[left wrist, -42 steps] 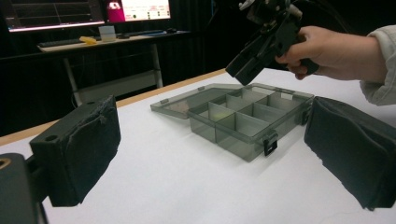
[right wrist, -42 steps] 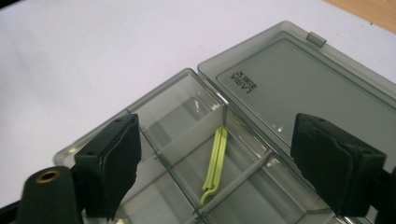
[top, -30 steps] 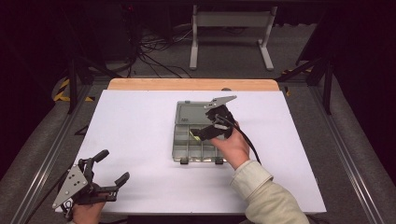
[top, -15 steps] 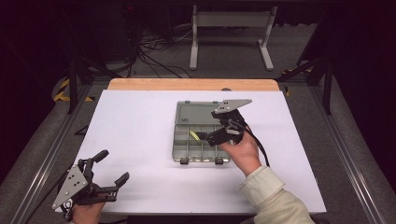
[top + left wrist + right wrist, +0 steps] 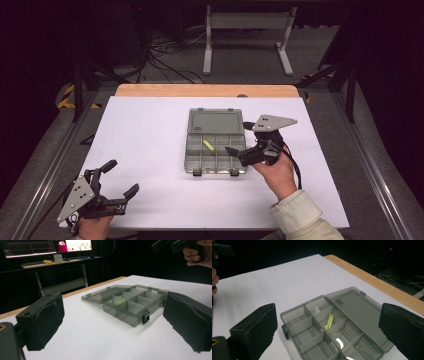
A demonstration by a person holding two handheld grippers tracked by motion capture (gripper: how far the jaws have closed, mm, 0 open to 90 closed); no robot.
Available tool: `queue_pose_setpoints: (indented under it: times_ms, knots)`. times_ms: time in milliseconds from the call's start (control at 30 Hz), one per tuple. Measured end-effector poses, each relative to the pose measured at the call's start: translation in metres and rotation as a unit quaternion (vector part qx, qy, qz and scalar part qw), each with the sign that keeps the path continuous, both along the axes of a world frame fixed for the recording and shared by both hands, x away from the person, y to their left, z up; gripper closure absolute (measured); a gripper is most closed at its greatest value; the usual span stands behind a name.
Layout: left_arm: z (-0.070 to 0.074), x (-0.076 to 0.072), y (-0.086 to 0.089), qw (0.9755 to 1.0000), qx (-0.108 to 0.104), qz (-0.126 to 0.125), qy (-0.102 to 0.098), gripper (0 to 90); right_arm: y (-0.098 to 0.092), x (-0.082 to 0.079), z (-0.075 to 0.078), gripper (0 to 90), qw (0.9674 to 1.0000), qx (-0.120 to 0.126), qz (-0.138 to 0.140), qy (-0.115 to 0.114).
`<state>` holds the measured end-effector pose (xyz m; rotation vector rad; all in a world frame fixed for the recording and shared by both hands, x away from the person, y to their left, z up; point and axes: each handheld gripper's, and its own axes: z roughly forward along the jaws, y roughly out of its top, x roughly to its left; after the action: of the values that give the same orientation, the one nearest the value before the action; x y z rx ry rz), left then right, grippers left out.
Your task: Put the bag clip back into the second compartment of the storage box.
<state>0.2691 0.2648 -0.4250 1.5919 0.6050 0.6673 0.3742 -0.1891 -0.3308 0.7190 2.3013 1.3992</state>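
At the lower left of the high view, the left gripper (image 5: 119, 178), black with a grey three-cornered plate on top, rests in a hand at the near left corner of the white table top (image 5: 150, 145), its jaws spread wide with nothing between them. In the left gripper view those two black padded jaws stand far apart at the frame's lower corners, and between them farther off lies the translucent grey plastic compartment box (image 5: 135, 303) with its lid folded flat on the table behind it. In the middle of the high view that same compartment box (image 5: 215, 142) sits open, lid toward the far edge, divided tray toward the person, two dark latches on its near wall. A thin yellow-green stick (image 5: 208, 145) lies at a slant in one of the middle compartments; in the right gripper view the stick (image 5: 329, 321) shows leaning across a divided cell near the frame's centre. Just right of the box in the high view, the right gripper (image 5: 236, 138) is held in a hand (image 5: 276, 172) with a pale cream sleeve, above the tray's right edge, jaws wide open and empty, pointing left toward the box. Beyond the table's wooden far edge (image 5: 205, 90), cables and a metal stand lie on the dark floor.
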Motion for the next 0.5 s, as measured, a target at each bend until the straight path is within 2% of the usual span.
queue_pose_setpoints:
  times_ms: [67, 133, 267, 367, 400, 433, 500]
  knots:
    - [0.0, 0.0, 0.0, 1.0, 0.0, 0.001, 0.0, 4.1, -0.011, -0.008, 0.0, 0.4, 0.9998, 0.004, -0.014, -0.016]
    - [0.0, 0.0, 0.0, 1.0, 0.0, 0.001, 0.0, 4.1, -0.013, -0.01, 0.0, 0.3, 0.9996, 0.006, -0.018, -0.019]
    - [0.0, 0.0, 0.001, 1.0, 0.0, 0.002, -0.001, 4.1, -0.027, -0.021, 0.0, 0.3, 0.9987, 0.02, -0.025, -0.04]
    - [0.0, 0.0, 0.001, 1.0, 0.001, 0.003, -0.002, 4.1, -0.038, -0.029, -0.003, 0.2, 0.9969, 0.038, -0.032, -0.061]
    - [0.0, 0.0, 0.001, 1.0, 0.001, 0.003, -0.002, 4.1, -0.038, -0.029, -0.003, 0.2, 0.9969, 0.038, -0.032, -0.061]
    - [0.0, 0.0, 0.001, 1.0, 0.001, 0.003, -0.002, 4.1, -0.044, -0.033, -0.006, 0.1, 0.9956, 0.05, -0.034, -0.071]
    - [0.001, 0.0, 0.001, 1.0, 0.001, 0.003, -0.002, 4.1, -0.05, -0.036, -0.009, 0.1, 0.9953, 0.056, -0.037, -0.07]
